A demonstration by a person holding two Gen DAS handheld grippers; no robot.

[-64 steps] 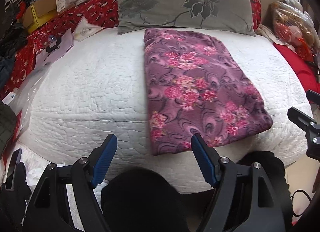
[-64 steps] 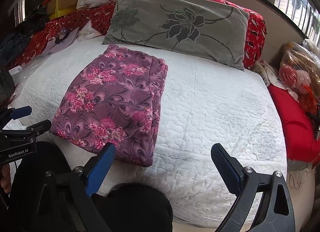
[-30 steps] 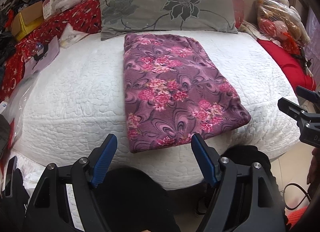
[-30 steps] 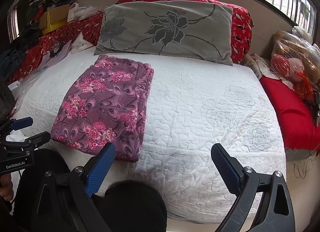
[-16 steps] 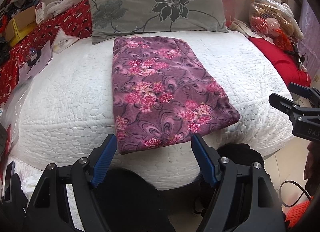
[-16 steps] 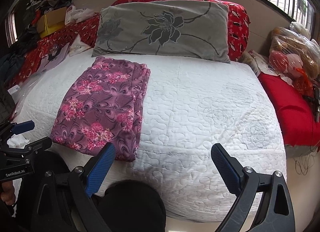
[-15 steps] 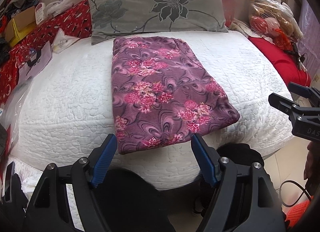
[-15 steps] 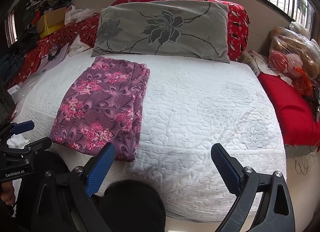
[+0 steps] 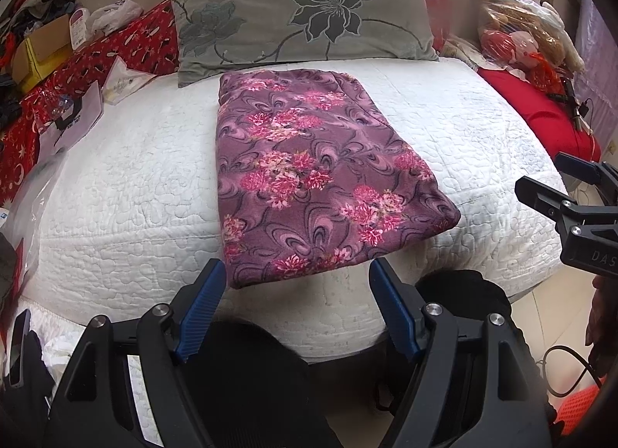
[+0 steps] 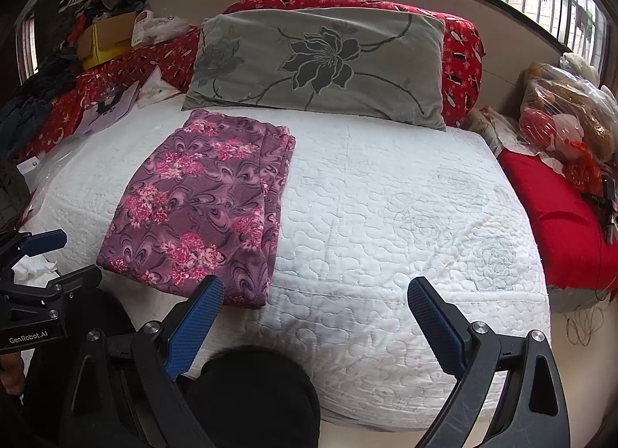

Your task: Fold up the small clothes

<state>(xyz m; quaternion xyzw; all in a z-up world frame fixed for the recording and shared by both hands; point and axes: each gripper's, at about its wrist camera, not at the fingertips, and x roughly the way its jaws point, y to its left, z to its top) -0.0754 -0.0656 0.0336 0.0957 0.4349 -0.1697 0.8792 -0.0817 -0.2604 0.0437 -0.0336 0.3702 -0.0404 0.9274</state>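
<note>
Holding both grippers spread at the bed's near edge

Hovering short of the mattress, we carry the left gripper with its blue pads wide apart and nothing between them. We hold the right gripper the same way, its jaws spread and empty, pointed down at the quilted cover. In the left view the right gripper shows at the right border, off the bed's corner; in the right view the left gripper sits at the left border, beside the bed.

Just beyond our left pads lies the folded purple floral garment, a flat rectangle on the white quilted mattress. We touch it with neither gripper. Its near edge lies close to the mattress's front edge, its far edge just short of the grey flower pillow. From the right view the garment lies on the left half of the bed, its layered folded edge facing the bare middle of the quilt.

Behind the pillow runs a red patterned cover; a red cushion lies at the right.
</note>
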